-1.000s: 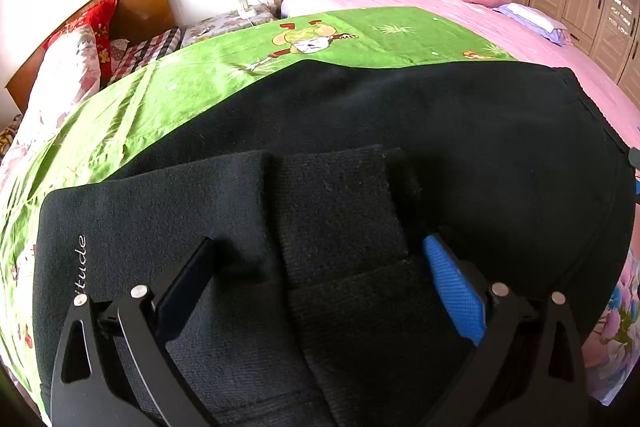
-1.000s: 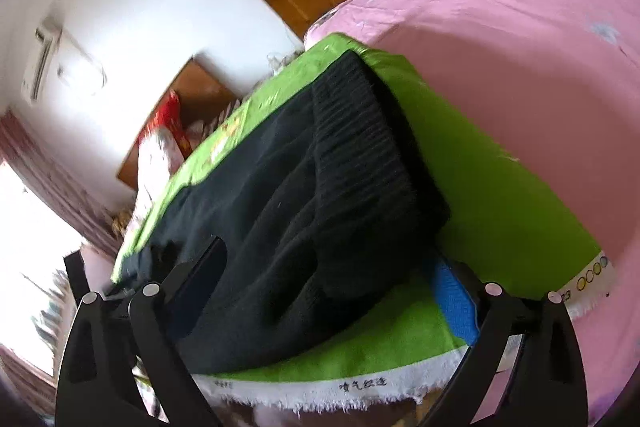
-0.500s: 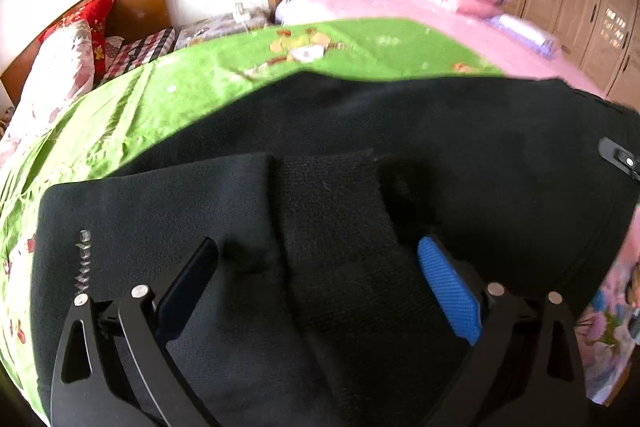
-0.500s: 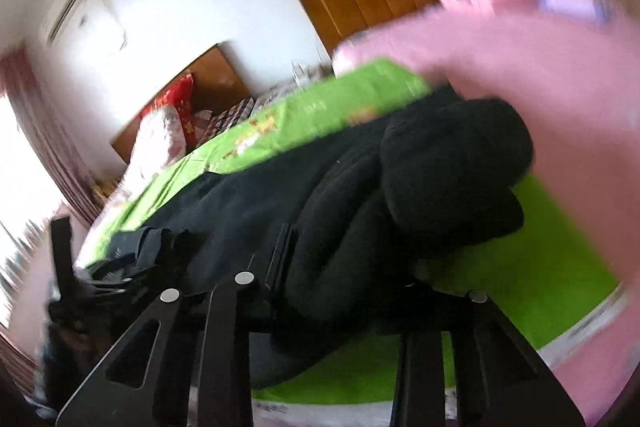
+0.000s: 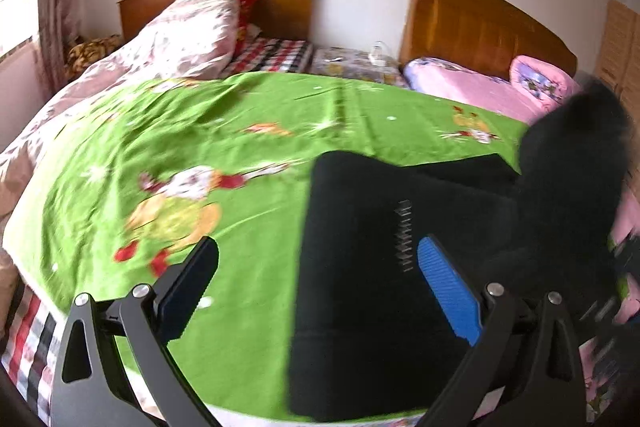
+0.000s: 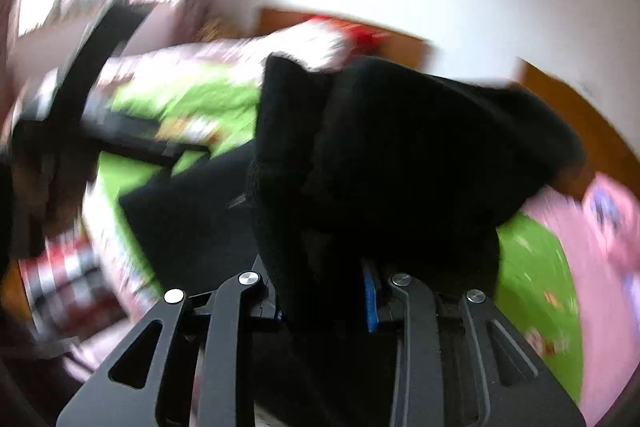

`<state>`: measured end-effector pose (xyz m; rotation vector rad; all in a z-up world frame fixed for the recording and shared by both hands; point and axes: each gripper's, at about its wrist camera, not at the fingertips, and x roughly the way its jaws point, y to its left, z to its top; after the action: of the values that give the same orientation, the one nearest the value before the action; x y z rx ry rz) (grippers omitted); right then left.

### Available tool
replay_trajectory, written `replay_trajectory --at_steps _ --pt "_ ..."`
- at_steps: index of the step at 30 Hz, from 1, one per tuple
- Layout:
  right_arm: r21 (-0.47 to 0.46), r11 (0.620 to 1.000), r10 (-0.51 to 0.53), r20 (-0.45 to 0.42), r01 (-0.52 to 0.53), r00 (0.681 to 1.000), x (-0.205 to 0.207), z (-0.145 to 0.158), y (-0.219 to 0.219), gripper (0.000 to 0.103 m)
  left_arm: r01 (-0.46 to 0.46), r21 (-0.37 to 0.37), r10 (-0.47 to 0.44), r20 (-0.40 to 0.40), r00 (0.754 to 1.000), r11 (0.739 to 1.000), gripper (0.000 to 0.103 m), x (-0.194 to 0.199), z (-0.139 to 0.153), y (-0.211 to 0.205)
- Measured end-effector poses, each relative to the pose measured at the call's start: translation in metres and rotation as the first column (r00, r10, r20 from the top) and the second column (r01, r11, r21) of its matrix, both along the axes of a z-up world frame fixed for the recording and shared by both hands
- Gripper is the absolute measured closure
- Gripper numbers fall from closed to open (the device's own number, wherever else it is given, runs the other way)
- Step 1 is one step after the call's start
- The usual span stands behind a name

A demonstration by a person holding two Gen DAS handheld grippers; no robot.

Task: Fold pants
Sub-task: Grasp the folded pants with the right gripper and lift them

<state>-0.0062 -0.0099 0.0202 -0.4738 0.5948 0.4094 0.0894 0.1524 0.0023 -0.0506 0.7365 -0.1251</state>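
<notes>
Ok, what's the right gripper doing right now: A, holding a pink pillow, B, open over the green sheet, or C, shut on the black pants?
C: the right gripper has its jaws closed on a bunched fold of the black pants, lifted above the green sheet.

Left black two-finger gripper (image 5: 318, 285): jaws spread wide, holding nothing. Right black two-finger gripper (image 6: 324, 297): jaws closed tight, clamping a raised bunch of black knit pants (image 6: 400, 155).
</notes>
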Motion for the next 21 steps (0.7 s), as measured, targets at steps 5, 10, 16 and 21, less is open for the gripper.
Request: replay_trajectory --at_steps 5,10,16,21 --pt "-0.142 0.989 0.032 0.04 -0.026 0.999 -0.011 -0.028 0.025 0.066 -0.019 -0.013 0.019 -0.009 1.0 1.0 0.003 -0.006 -0.007 0.022" --pt "-0.122 0.992 0.026 0.016 -0.024 1.0 -0.007 -0.021 0.026 0.066 0.048 -0.103 -0.052 -0.036 0.998 0.994 0.003 -0.007 -0.005 0.013" --pt "-0.123 0.992 0.037 0.013 -0.035 0.999 -0.009 -0.024 0.036 0.059 0.139 -0.255 -0.181 -0.147 0.972 0.957 0.003 0.007 -0.011 -0.007" --pt "-0.056 0.996 0.073 0.01 -0.073 0.997 -0.021 -0.021 0.031 0.037 0.169 -0.35 -0.25 -0.201 0.947 0.921 0.003 0.009 -0.01 -0.023"
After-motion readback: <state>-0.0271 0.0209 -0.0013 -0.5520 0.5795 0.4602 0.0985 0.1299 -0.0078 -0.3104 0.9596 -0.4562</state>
